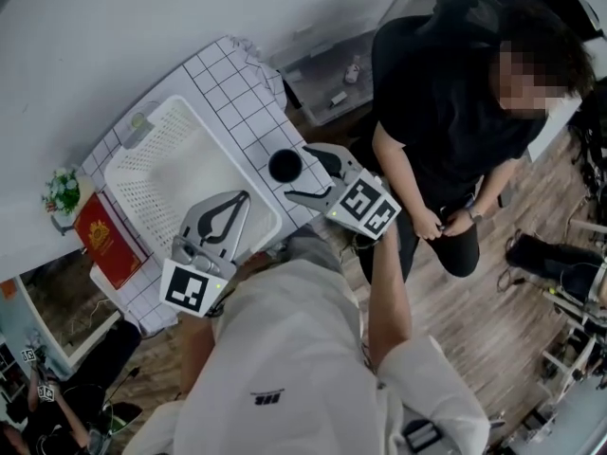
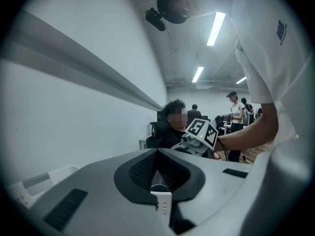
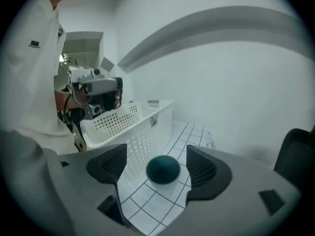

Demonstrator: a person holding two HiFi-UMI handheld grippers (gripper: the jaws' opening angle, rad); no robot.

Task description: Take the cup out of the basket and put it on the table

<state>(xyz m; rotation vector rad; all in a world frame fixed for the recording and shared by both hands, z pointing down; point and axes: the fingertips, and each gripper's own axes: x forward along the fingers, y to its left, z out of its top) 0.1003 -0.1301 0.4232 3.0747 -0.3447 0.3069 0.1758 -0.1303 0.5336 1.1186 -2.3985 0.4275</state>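
A dark teal cup stands on the checked cloth of the table, just outside the right wall of the white perforated basket. My right gripper is open, its jaws on either side of the cup without touching it. Over the basket's near corner my left gripper is shut with nothing in it. From this angle the basket looks empty. The left gripper view faces a white wall and shows the right gripper's marker cube.
A red book and a small plant sit at the table's left end. A clear jar stands behind the basket. A person in black stands close to the table's right end, on a wooden floor.
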